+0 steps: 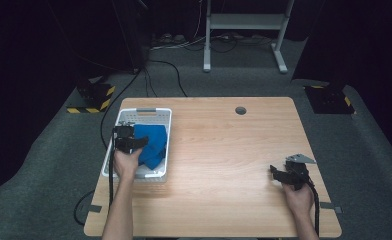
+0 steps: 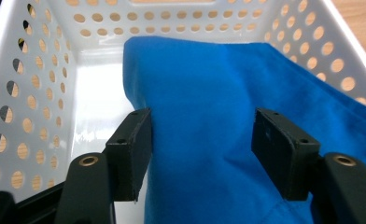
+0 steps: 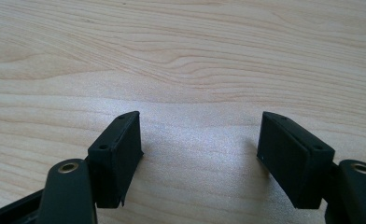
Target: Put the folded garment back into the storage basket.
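My left gripper [image 1: 130,143] hung over the white basket [image 1: 160,131], which sat on the wooden table [image 1: 224,145] at about nine o'clock from its centre. My left forearm ran up from the near edge almost straight toward twelve o'clock, the wrist level, the hand wrapped round the gripper's body and the jaws pointing away from me and down into the basket. In the left gripper view my jaws stood fairly wide, one on each side of a raised fold of the blue cloth [image 2: 209,107]; the left pad [image 2: 135,149] lay just beside the fold's edge, while the right pad [image 2: 279,149] stood apart from it over the cloth's slope, so I was not pinching it. The cloth lay inside the basket, filling its right half toward three o'clock and leaving the white floor bare on the left.

My right gripper [image 1: 284,175] rested low over the table at roughly four o'clock from the centre, well apart from the basket. That forearm came in from the near right corner, the hand gripping from behind, the jaws aimed toward nine o'clock. In the right gripper view those jaws gaped wide over bare wood grain [image 3: 186,60], with nothing between them
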A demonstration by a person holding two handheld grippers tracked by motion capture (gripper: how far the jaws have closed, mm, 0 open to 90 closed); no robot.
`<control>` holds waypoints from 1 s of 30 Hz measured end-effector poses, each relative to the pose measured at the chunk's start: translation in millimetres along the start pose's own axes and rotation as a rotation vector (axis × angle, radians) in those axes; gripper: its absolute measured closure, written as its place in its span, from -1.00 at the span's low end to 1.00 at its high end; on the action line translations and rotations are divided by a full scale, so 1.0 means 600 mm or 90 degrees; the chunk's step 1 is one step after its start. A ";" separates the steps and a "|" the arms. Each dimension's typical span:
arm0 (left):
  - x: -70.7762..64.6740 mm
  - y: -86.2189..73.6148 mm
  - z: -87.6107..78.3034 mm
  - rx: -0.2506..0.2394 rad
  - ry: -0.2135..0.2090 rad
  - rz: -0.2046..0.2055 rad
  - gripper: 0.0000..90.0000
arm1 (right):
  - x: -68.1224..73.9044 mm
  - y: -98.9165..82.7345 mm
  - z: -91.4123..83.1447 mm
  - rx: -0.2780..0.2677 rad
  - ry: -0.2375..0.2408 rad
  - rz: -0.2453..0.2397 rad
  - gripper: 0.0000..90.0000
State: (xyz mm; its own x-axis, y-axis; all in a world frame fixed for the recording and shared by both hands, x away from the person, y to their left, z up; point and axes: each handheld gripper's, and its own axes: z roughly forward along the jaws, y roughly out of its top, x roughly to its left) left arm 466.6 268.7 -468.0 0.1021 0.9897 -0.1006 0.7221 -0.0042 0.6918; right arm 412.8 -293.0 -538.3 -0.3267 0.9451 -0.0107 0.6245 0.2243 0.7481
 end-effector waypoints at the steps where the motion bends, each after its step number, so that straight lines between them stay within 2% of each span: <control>1: 0.000 0.000 -0.001 -0.002 -0.002 -0.001 -0.15 | 0.000 0.000 0.000 0.000 0.000 0.000 -0.33; 10: -0.017 0.006 -0.024 -0.039 -0.037 0.011 -0.18 | 0.000 0.000 0.000 0.000 0.000 0.000 -0.33; 30: -0.074 0.016 -0.055 -0.088 -0.092 0.056 -0.18 | 0.000 0.000 0.000 0.000 0.000 0.000 -0.33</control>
State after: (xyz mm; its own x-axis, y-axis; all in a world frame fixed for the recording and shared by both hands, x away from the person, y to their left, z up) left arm 446.2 229.6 -433.6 0.2646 0.9556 -0.1297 0.6067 -0.0605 0.7926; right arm 412.9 -293.1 -538.3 -0.3267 0.9451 -0.0102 0.6246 0.2240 0.7482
